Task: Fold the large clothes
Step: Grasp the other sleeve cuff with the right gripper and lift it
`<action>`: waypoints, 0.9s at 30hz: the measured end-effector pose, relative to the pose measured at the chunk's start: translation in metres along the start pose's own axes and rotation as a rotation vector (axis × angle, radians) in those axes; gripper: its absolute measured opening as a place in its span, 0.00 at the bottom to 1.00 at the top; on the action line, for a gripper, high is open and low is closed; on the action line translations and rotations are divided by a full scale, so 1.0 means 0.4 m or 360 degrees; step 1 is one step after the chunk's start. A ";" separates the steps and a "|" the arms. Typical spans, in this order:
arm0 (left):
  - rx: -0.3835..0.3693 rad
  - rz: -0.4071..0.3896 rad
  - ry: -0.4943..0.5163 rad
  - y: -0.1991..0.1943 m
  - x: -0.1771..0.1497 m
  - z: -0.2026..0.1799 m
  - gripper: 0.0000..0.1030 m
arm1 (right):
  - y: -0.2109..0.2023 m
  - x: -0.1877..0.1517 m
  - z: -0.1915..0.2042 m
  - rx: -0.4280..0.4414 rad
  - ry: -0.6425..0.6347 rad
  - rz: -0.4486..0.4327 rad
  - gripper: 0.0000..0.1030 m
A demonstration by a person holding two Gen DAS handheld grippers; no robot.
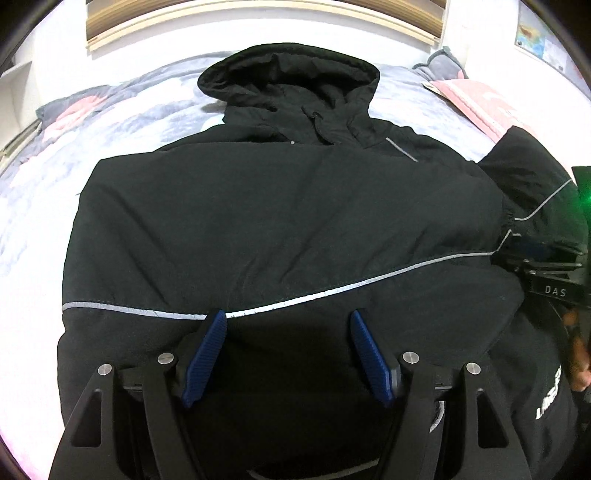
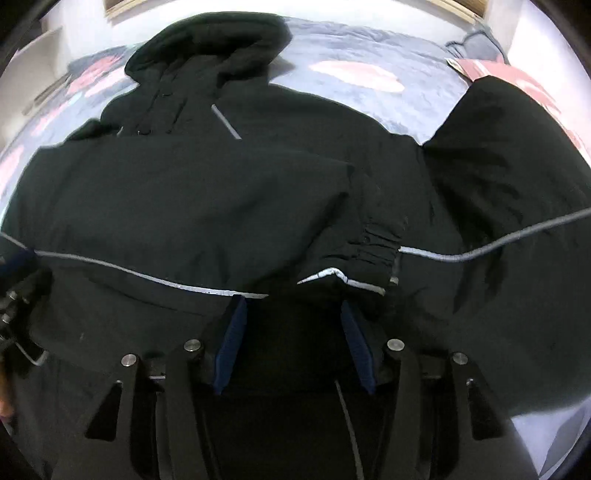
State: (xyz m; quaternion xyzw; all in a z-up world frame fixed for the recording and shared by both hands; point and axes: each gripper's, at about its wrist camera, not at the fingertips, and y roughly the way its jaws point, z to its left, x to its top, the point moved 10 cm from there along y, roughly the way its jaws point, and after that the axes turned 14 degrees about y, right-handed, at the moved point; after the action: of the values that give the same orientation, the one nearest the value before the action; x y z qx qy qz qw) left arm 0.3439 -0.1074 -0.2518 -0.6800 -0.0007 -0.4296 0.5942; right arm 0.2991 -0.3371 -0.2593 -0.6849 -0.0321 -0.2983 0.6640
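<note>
A large black hooded jacket (image 1: 280, 206) with a thin reflective stripe lies flat on the bed, hood at the far end. It also shows in the right wrist view (image 2: 207, 199), with one sleeve folded across the body, its cuff (image 2: 373, 254) near the middle. The other sleeve (image 2: 509, 192) lies out to the right. My left gripper (image 1: 288, 325) is open and empty, low over the jacket's lower part. My right gripper (image 2: 293, 314) is open and empty, just short of the folded cuff. The right gripper also shows at the right edge of the left wrist view (image 1: 550, 258).
The bed (image 1: 122, 114) has a grey and pink patterned cover. A pink pillow (image 1: 476, 99) and a grey cushion (image 1: 443, 62) lie at the far right. A wooden headboard (image 1: 258, 14) runs along the back wall.
</note>
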 end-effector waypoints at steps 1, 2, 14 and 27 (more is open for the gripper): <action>-0.0009 0.0005 -0.0008 -0.002 0.002 0.002 0.69 | -0.015 0.000 -0.004 0.0002 0.0003 0.0047 0.55; -0.0010 0.0020 -0.0019 -0.012 0.006 0.004 0.69 | -0.032 0.002 -0.005 0.0023 0.0014 0.0088 0.55; -0.0278 -0.0313 0.0178 -0.181 0.297 -0.375 0.69 | -0.470 0.110 -0.312 0.0282 0.0242 -0.0402 0.61; -0.0308 0.0051 0.0272 0.136 0.264 -0.675 0.70 | -0.335 0.141 -0.903 0.0108 0.0836 -0.0281 0.73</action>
State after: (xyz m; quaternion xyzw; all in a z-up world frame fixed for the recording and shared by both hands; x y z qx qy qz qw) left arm 0.2808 -0.3955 -0.2541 -0.6949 0.1022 -0.4745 0.5306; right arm 0.1543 -0.6767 -0.1362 -0.5562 0.0715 -0.5211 0.6434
